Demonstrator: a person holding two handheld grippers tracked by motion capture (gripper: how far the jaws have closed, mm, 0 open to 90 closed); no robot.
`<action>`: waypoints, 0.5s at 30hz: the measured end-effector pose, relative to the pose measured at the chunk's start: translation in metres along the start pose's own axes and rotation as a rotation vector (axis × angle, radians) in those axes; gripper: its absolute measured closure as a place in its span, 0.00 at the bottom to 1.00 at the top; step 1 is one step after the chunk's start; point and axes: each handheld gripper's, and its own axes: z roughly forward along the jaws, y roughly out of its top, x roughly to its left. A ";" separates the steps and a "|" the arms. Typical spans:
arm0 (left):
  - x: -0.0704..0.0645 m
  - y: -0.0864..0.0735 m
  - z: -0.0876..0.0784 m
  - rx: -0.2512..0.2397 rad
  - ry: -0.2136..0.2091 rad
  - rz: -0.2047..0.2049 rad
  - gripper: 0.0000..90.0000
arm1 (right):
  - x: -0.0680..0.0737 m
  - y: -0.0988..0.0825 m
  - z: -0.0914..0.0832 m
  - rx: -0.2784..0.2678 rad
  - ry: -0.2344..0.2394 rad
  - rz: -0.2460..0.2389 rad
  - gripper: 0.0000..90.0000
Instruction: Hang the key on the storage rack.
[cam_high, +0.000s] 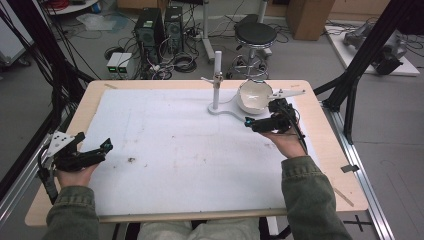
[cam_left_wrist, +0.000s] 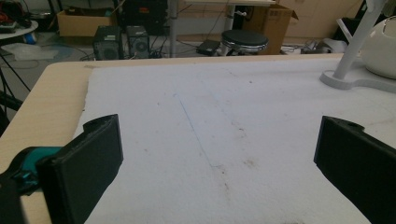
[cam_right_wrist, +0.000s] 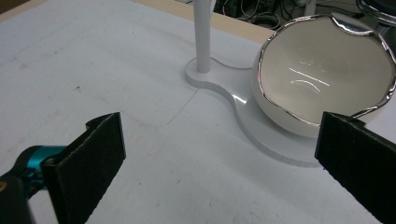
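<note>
A white egg-shaped bowl (cam_high: 253, 96) with a silvery jagged rim sits tilted on a white stand base (cam_high: 231, 113) that carries an upright post (cam_high: 217, 80). In the right gripper view the bowl (cam_right_wrist: 322, 79) lies just ahead and to the right, its hollow facing me, beside the post (cam_right_wrist: 203, 35). My right gripper (cam_high: 248, 123) is open and empty, a little in front of the bowl. My left gripper (cam_high: 107, 146) is open and empty near the table's left edge, over the white mat (cam_high: 180, 150). The left gripper view shows the stand base (cam_left_wrist: 355, 81) and bowl (cam_left_wrist: 380, 49) far right.
A thin white arm (cam_high: 287, 93) sticks out to the right of the bowl. A small dark speck (cam_high: 131, 160) lies on the mat near my left gripper. Beyond the table stand a round stool (cam_high: 255, 35) and computer towers (cam_high: 150, 30).
</note>
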 end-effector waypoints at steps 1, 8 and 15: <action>0.000 0.000 0.000 -0.001 0.000 -0.001 0.02 | -0.001 -0.003 0.001 -0.002 0.002 0.006 0.01; 0.000 0.000 0.000 0.000 0.000 -0.001 0.02 | -0.006 -0.017 -0.004 -0.042 -0.023 0.043 0.01; 0.000 0.000 0.000 0.002 0.000 -0.002 0.02 | -0.011 -0.033 -0.009 -0.066 -0.046 0.070 0.01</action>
